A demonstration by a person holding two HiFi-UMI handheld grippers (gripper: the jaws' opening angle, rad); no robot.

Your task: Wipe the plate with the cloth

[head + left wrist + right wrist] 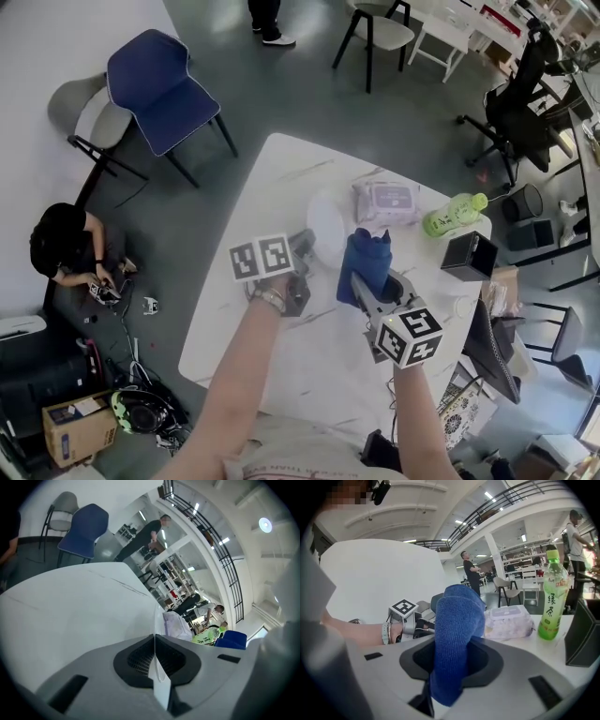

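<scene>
A white plate point(328, 225) stands tilted on its edge above the white marble table point(281, 169). My left gripper point(305, 247) is shut on its near rim. In the left gripper view the plate point(158, 677) shows edge-on as a thin white sliver pinched between the closed jaws point(154, 637). Just right of the plate, my right gripper point(364, 283) is shut on a blue cloth point(367, 258). The cloth point(457, 620) stands up out of the right gripper's jaws point(454, 644) as a thick fold. Cloth and plate sit close side by side; I cannot tell whether they touch.
A pack of wet wipes point(385, 202), a green drink bottle point(453, 216) and a black box point(469, 255) stand at the table's far right. A blue chair point(159, 89) is off the table's left corner. A person point(61, 239) crouches on the floor at left.
</scene>
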